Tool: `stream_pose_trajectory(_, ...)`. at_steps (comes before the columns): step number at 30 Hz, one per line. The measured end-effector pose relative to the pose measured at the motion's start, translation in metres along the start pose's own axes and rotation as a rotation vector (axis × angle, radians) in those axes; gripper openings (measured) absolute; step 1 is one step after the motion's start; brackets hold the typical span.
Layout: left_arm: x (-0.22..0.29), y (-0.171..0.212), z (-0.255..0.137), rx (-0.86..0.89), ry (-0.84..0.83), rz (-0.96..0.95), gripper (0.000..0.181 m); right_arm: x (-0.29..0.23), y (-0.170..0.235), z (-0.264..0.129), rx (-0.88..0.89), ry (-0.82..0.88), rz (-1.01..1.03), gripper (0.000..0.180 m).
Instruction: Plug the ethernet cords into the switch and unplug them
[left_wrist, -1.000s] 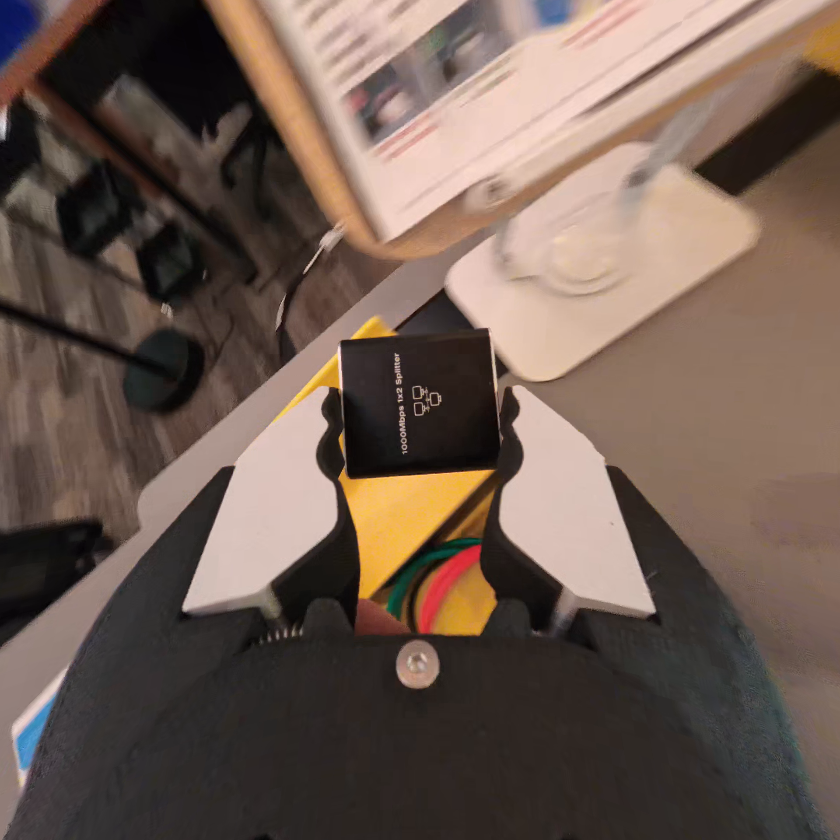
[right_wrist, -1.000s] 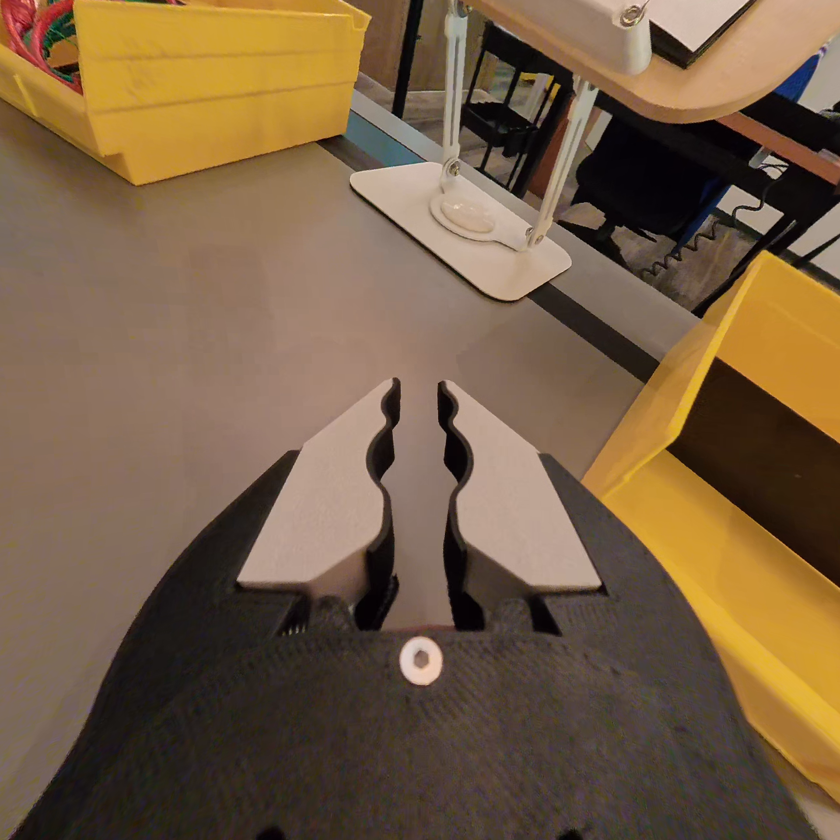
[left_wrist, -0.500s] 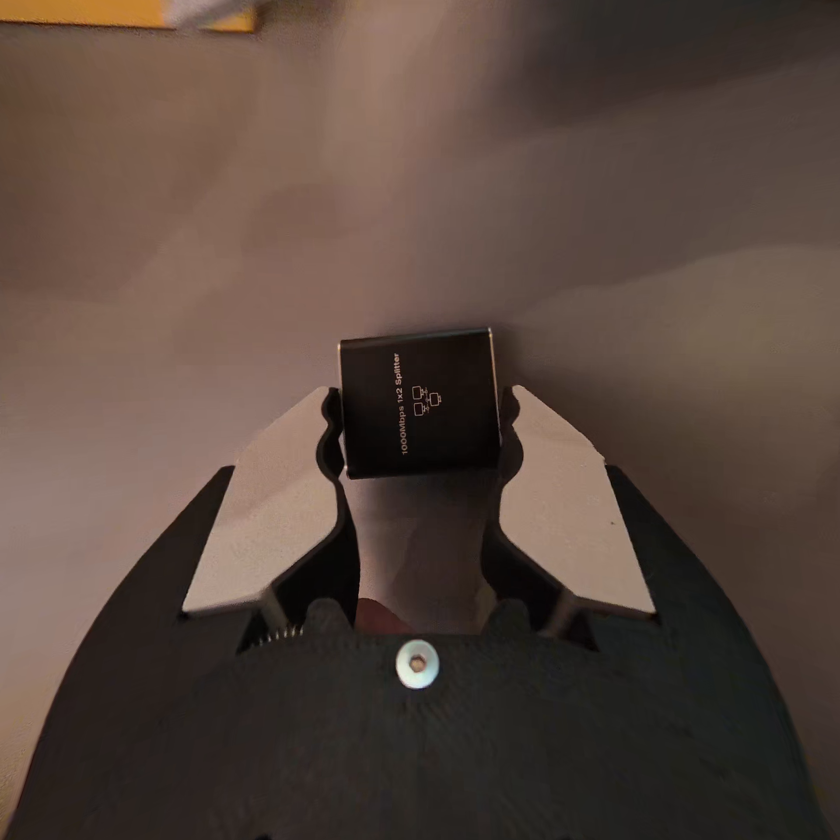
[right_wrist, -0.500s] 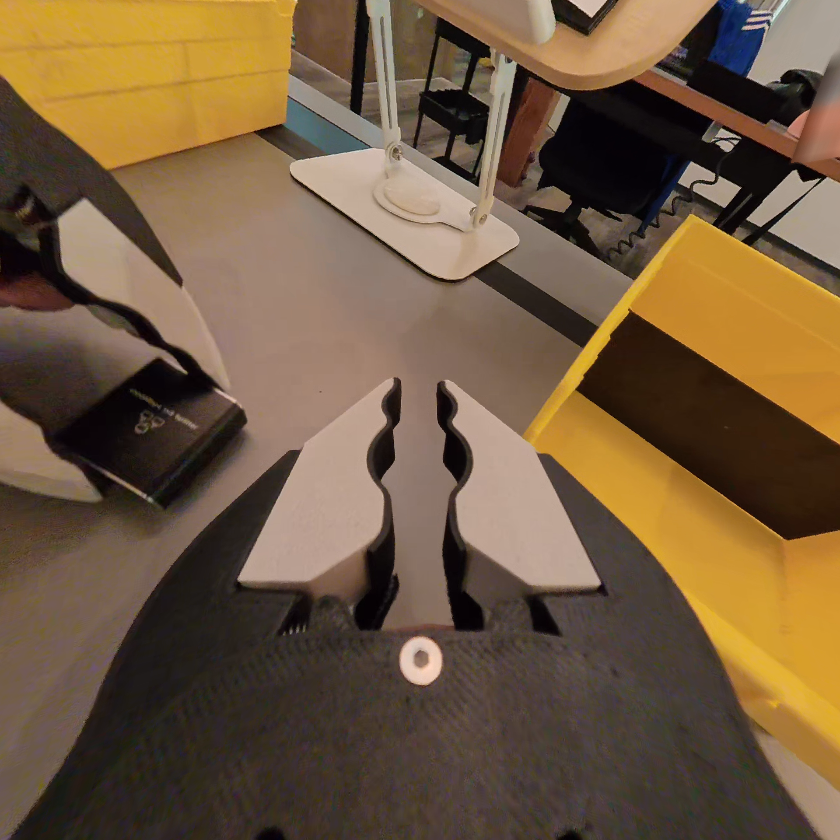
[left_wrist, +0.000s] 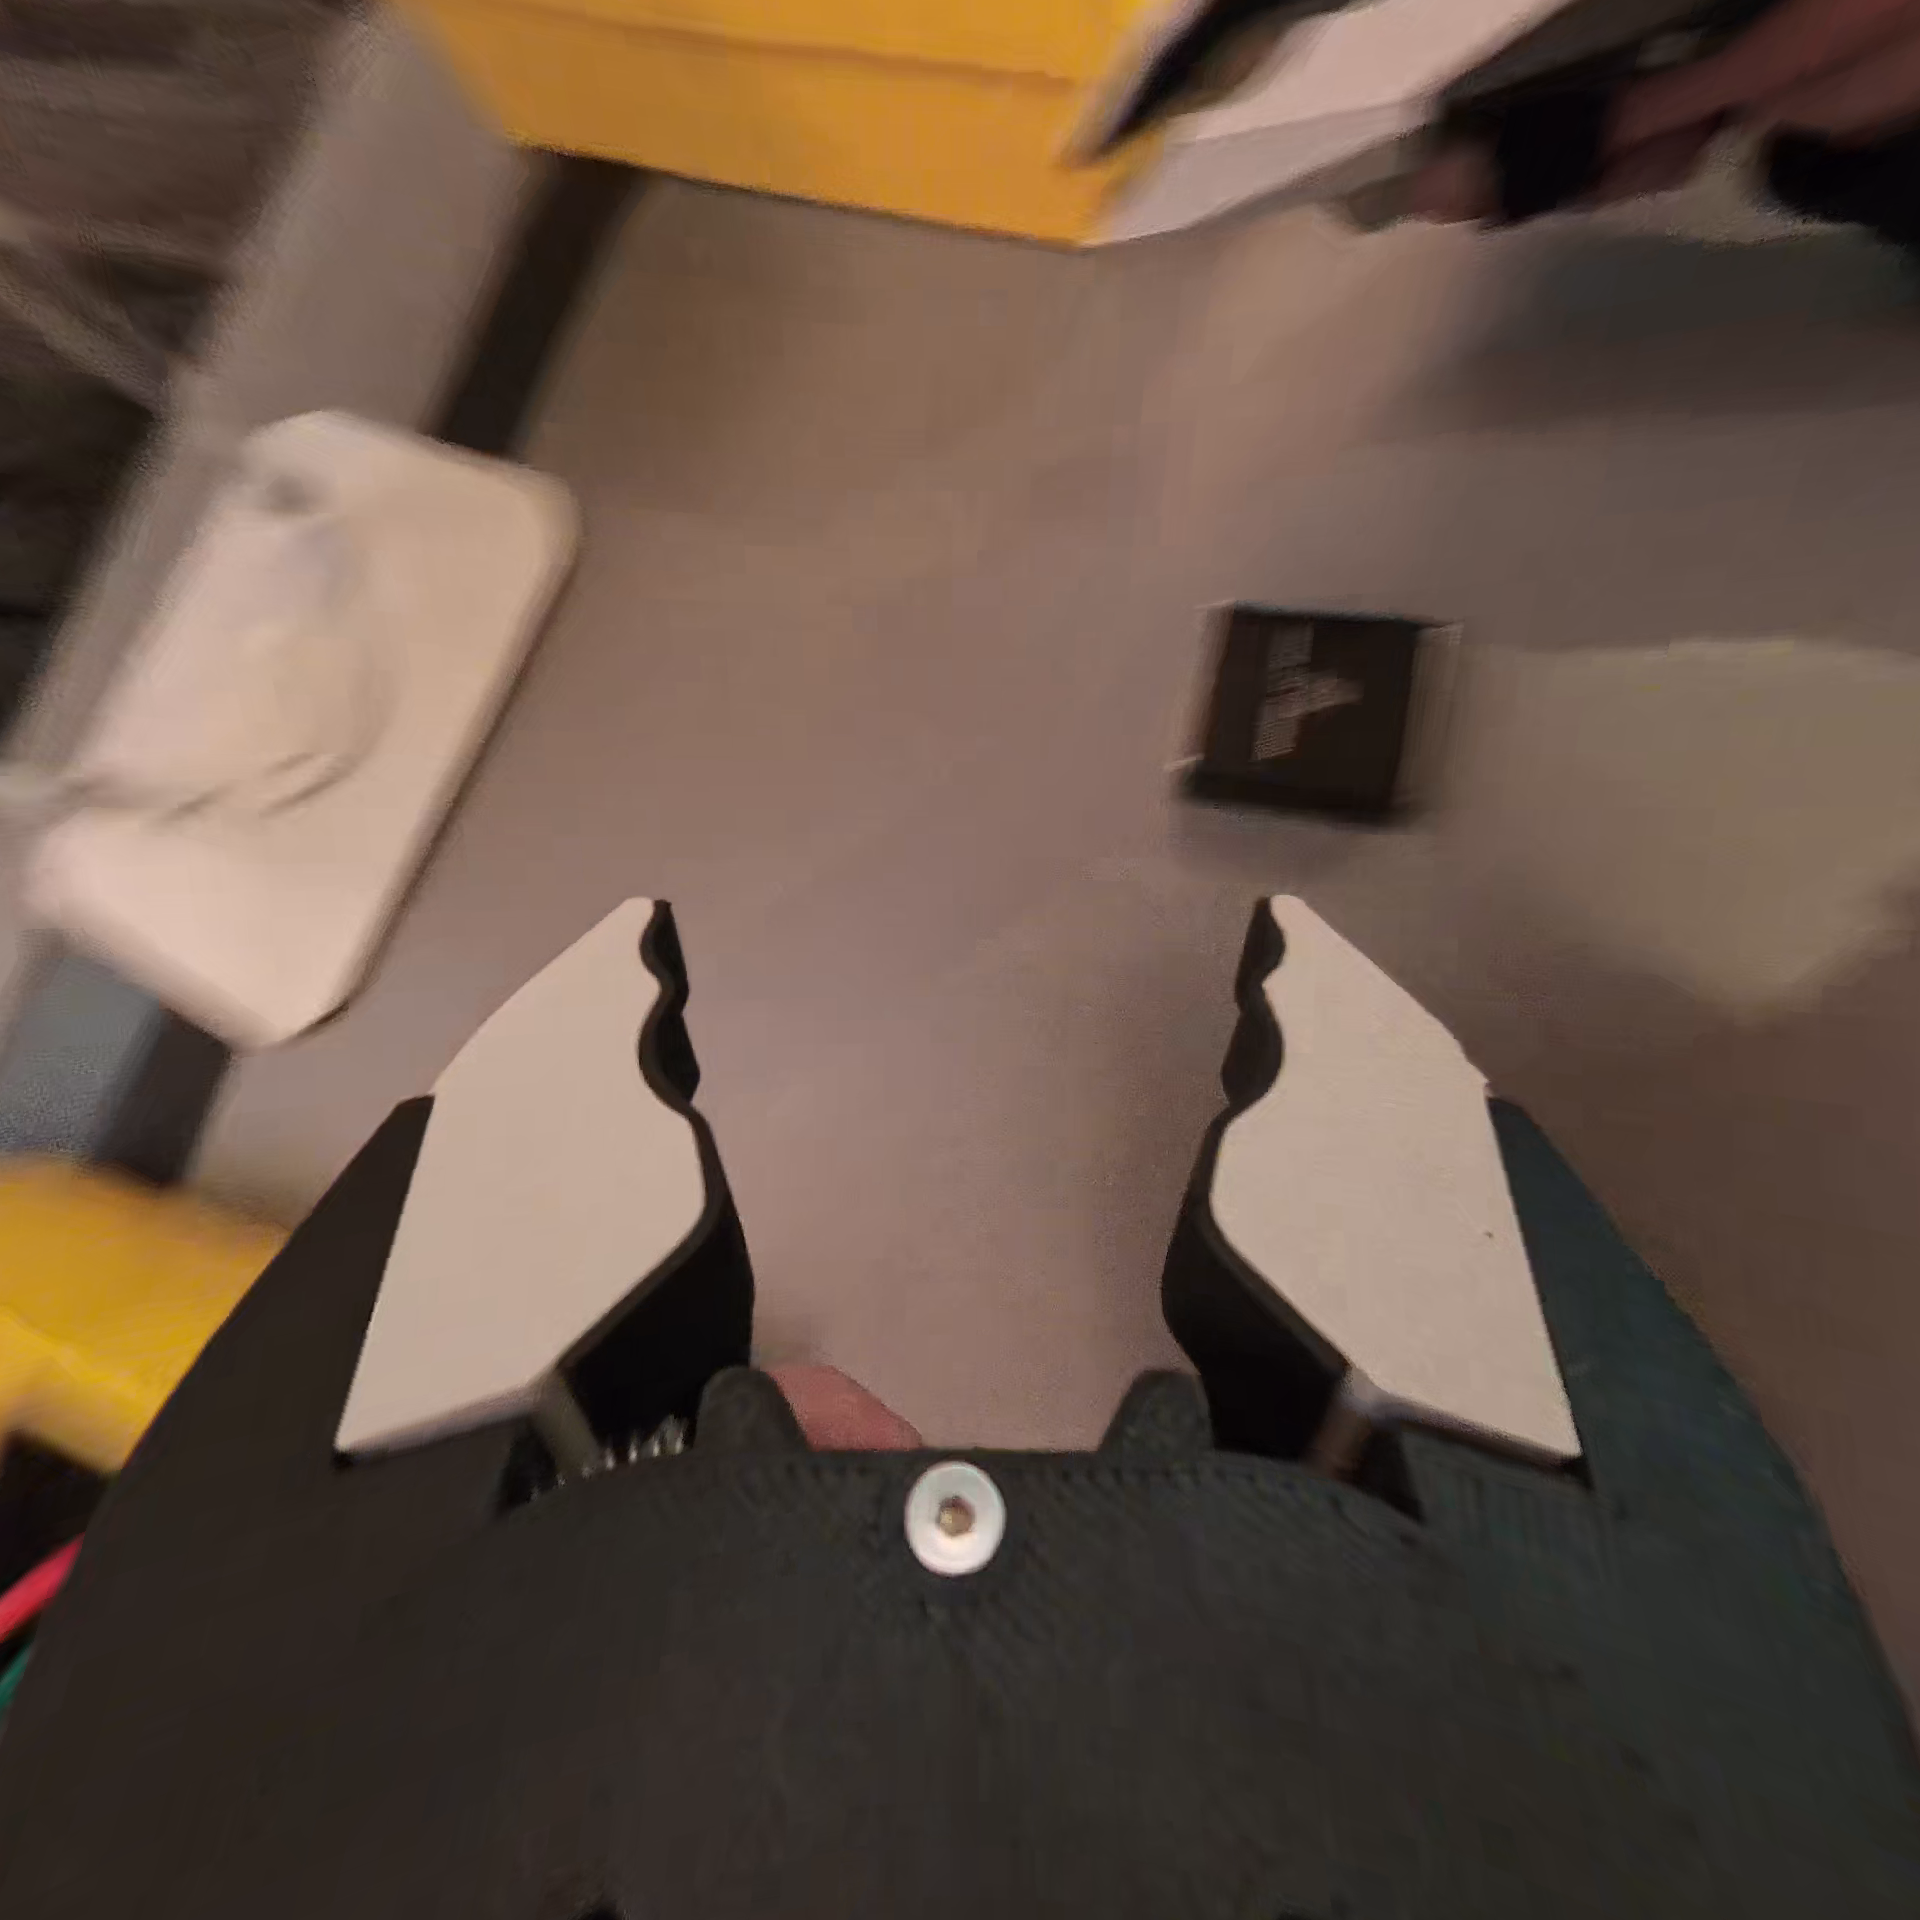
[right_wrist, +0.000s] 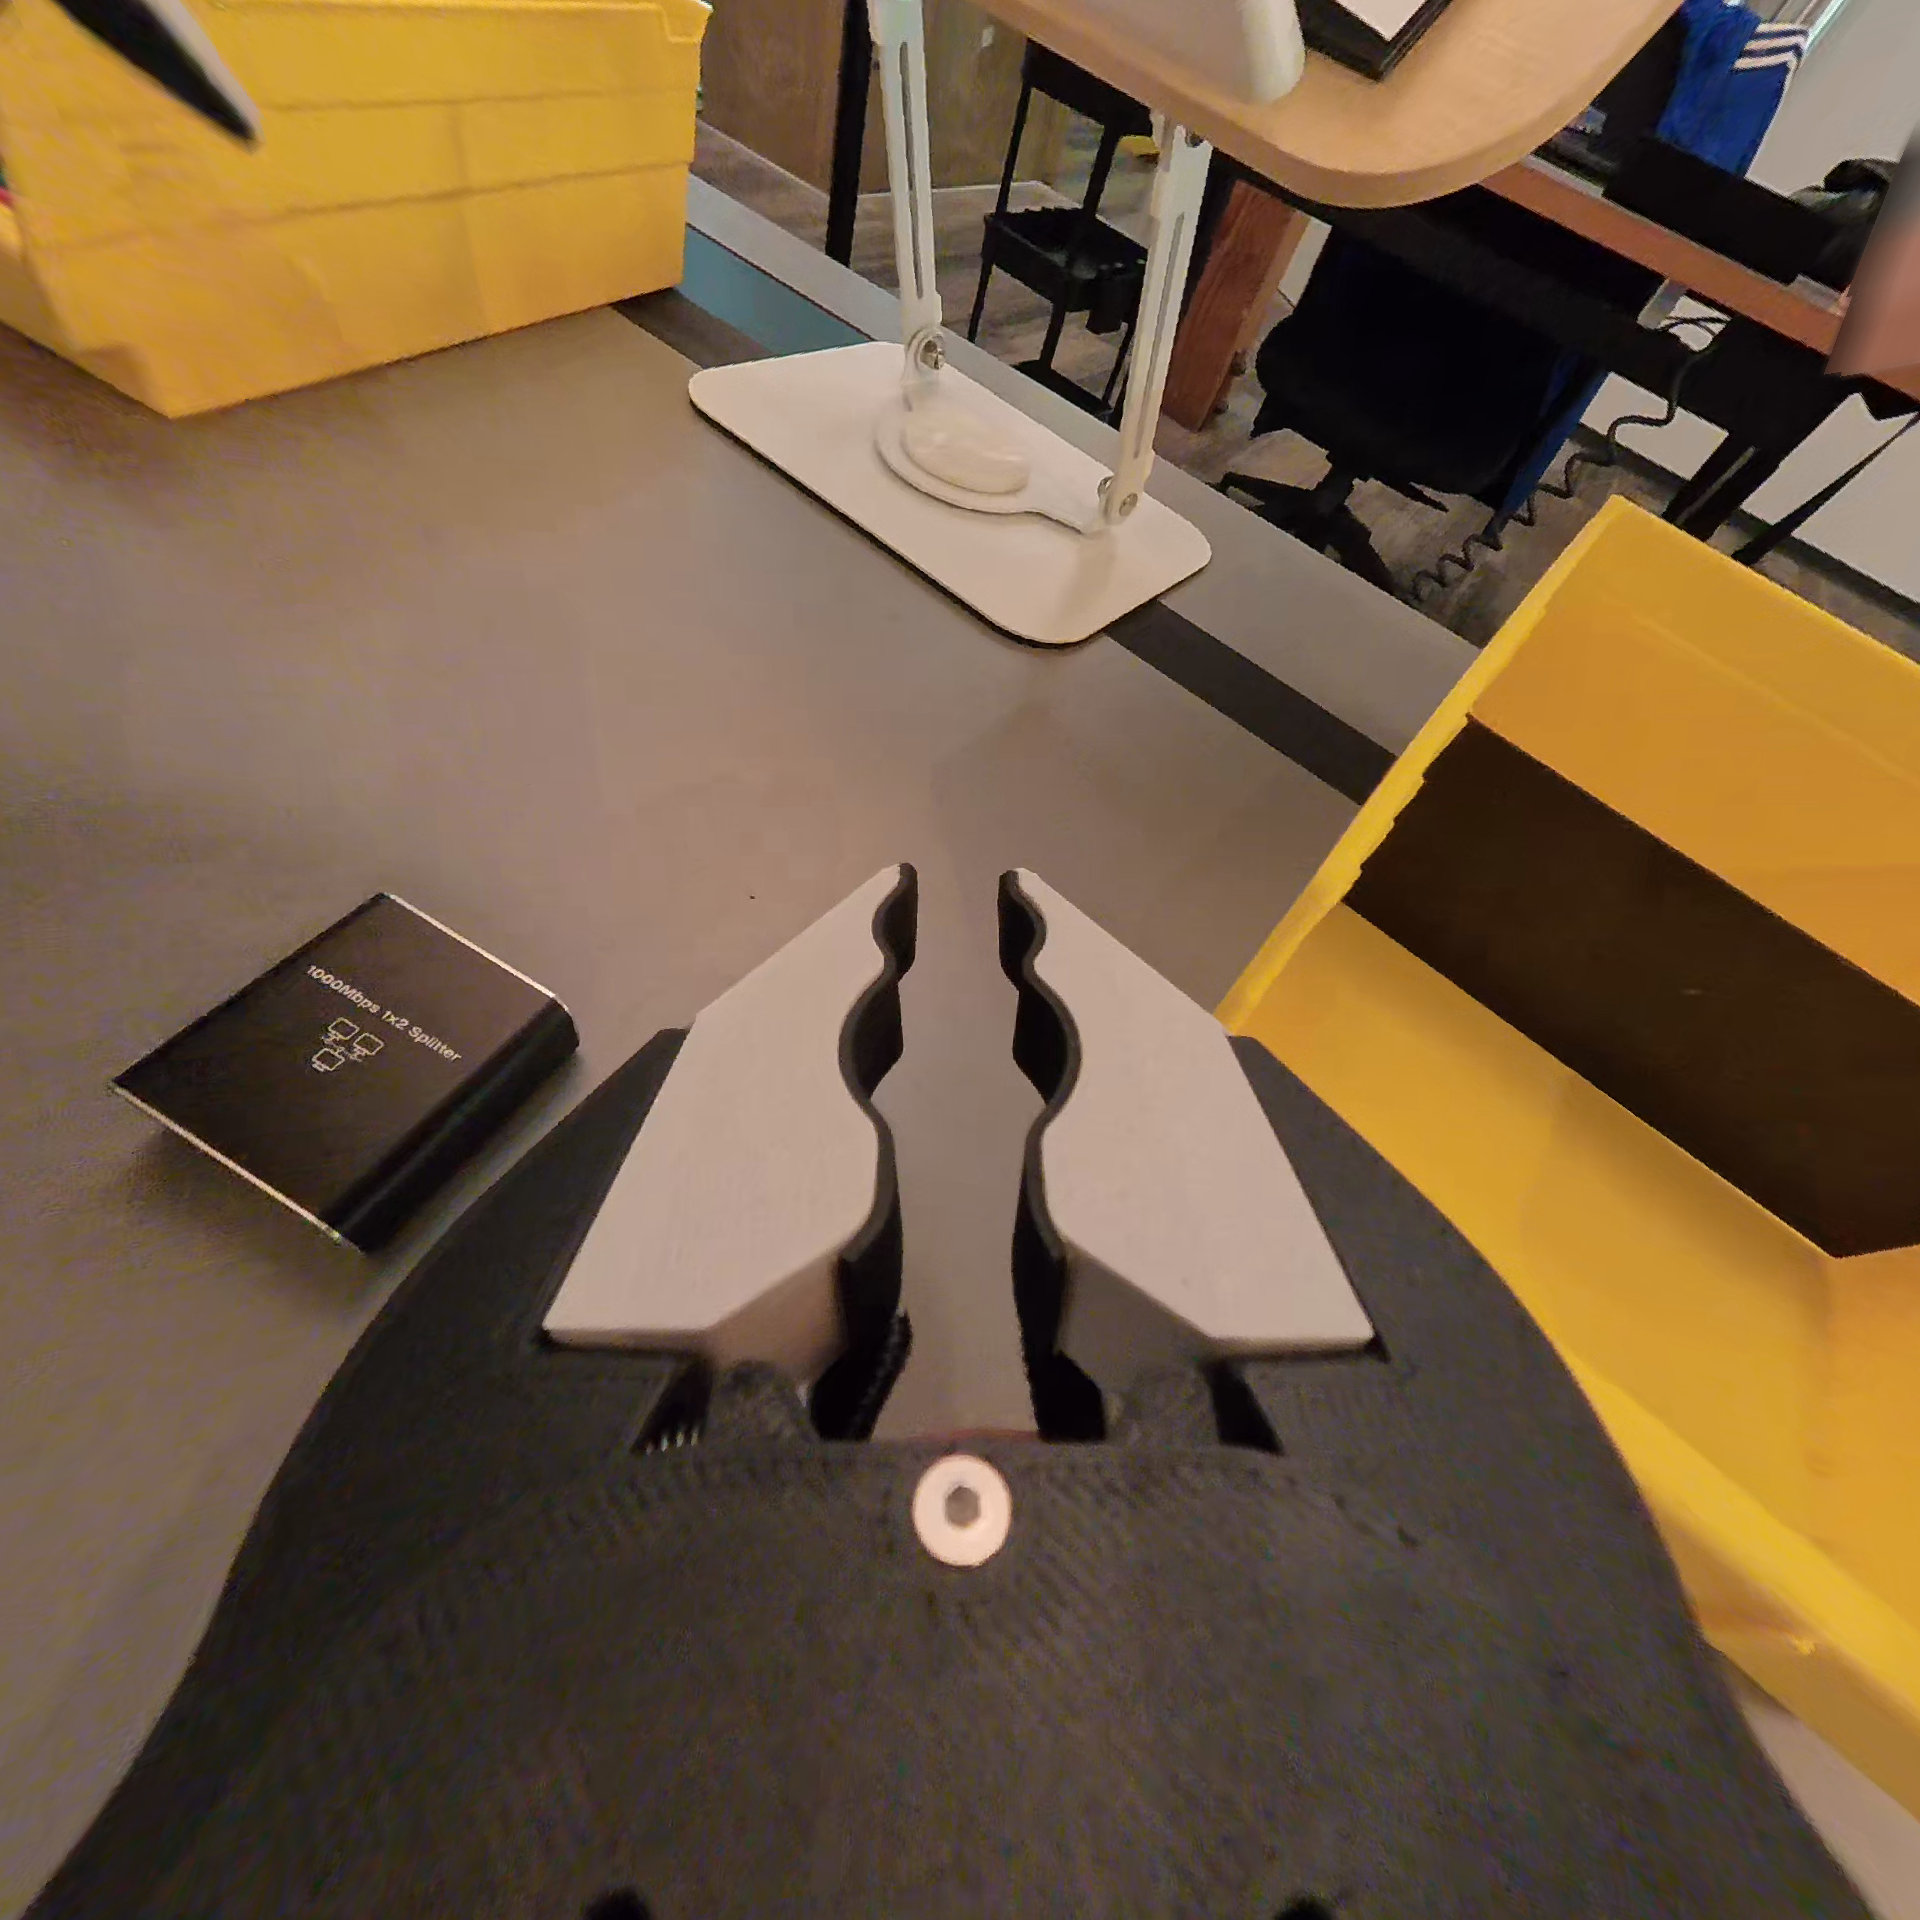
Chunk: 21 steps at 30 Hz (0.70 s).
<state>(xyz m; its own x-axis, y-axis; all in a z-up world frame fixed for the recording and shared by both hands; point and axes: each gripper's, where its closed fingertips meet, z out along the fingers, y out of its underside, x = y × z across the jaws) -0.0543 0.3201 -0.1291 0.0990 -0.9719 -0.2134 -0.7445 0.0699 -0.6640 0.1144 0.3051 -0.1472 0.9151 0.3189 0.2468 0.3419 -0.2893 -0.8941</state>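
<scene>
I see the switch (right_wrist: 348, 1070), a small flat black box, lying flat on the grey table (right_wrist: 520, 675), alone and touched by nothing. Its top carries a line of white print and a small white diagram of three linked boxes; I leave the wording unread. In the left wrist view the same box (left_wrist: 1314, 717) is blurred, lying ahead and to the right of my fingers.

My left gripper (left_wrist: 961, 914) is spread wide, empty, over bare table. My right gripper (right_wrist: 956, 883) has its fingers drawn near each other with a narrow gap left between the tips, pinching nothing; the switch sits just beside it on its left.

A yellow bin (right_wrist: 1621, 1039) with a dark panel inside stands on my right gripper's right. A second yellow bin (right_wrist: 364, 197) is at the far left, and red and green cords (left_wrist: 26, 1590) show at the left wrist view's lower left edge. A white stand base (right_wrist: 966, 499) rests near the table's far edge.
</scene>
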Motion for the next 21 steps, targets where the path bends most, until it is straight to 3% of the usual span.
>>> stream_pose_trajectory(1, -0.031, 0.01, -0.02, -0.004, -0.104, -0.03, 0.093, 0.0, 0.0, 0.0, 0.002, -0.002, 0.004, 0.014)
stream_pose_trajectory(3, -0.097, 0.042, -0.06, -0.049, -0.315, -0.084, 0.071, -0.003, -0.002, 0.001, 0.007, -0.009, 0.008, 0.014)
stream_pose_trajectory(7, -0.195, 0.135, -0.111, -0.271, -0.629, -0.151, 0.06, -0.011, -0.006, 0.003, 0.01, -0.024, -0.007, 0.013)
stream_pose_trajectory(9, -0.215, 0.173, -0.111, -0.373, -0.658, -0.188, 0.057, -0.014, -0.008, 0.003, 0.011, -0.027, -0.019, 0.014)
stream_pose_trajectory(11, -0.216, 0.193, -0.099, -0.396, -0.596, -0.231, 0.04, -0.017, -0.009, 0.004, 0.012, -0.03, -0.026, 0.013)
stream_pose_trajectory(12, -0.217, 0.2, -0.097, -0.41, -0.594, -0.232, 0.015, -0.017, -0.01, 0.004, 0.011, -0.031, -0.029, 0.013)
stream_pose_trajectory(13, -0.22, 0.204, -0.098, -0.43, -0.613, -0.222, 0.005, -0.018, -0.01, 0.004, 0.011, -0.031, -0.031, 0.013)
stream_pose_trajectory(16, -0.224, 0.189, -0.113, -0.371, -0.68, -0.188, 0.005, -0.016, -0.01, 0.003, 0.012, -0.027, -0.032, 0.013)
stream_pose_trajectory(21, -0.234, 0.142, -0.174, -0.216, -0.884, -0.115, 0.005, -0.013, -0.01, 0.003, 0.018, -0.027, -0.022, 0.013)
